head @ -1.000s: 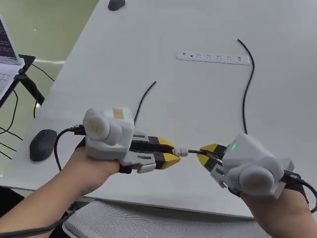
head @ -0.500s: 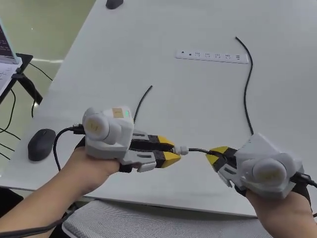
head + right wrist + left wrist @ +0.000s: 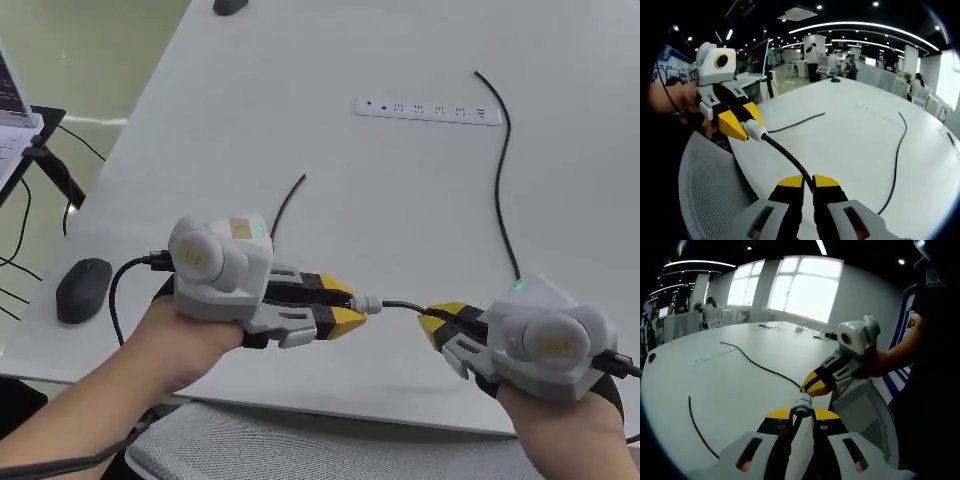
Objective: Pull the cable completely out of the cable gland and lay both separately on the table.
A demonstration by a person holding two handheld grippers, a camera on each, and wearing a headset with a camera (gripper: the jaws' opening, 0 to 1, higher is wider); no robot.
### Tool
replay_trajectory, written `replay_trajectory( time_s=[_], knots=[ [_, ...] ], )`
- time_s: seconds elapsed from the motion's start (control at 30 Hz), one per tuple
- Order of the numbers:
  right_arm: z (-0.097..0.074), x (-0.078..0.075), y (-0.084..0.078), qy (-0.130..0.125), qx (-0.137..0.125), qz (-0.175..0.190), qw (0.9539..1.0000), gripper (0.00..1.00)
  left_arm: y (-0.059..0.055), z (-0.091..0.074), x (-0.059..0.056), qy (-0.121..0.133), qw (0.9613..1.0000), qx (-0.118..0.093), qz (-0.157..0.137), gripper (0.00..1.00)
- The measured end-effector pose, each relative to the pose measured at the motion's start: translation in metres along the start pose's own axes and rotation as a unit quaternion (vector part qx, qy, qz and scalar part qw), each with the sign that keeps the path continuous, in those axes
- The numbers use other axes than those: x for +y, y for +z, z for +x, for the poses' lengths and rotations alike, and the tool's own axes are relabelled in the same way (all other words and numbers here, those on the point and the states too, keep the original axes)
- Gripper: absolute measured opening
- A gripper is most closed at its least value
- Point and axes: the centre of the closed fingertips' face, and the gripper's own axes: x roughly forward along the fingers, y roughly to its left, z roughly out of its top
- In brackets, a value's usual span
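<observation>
My left gripper is shut on a small white cable gland, held above the table's near edge. A short black cable runs from the gland to my right gripper, which is shut on it. In the left gripper view the gland sits between the yellow jaw tips of the left gripper, with the right gripper just beyond. In the right gripper view the cable stretches from the right gripper up to the gland in the left gripper.
A white power strip lies far on the white table, with its long black cord trailing toward me on the right. A short loose black cable lies left of centre. A black mouse sits at the left edge.
My right gripper has moved to the right, away from the left one, and more black cable now shows between the gland and its jaws. The left gripper has stayed put.
</observation>
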Motion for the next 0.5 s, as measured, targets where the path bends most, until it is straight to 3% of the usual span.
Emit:
replay_trajectory(
  time_s=[0.5],
  knots=[
    [-0.001,-0.02,-0.034,-0.025,0.034,0.079,0.996,0.0,0.0,0.0,-0.003,-0.001,1.0,-0.001,-0.004,0.14]
  ],
)
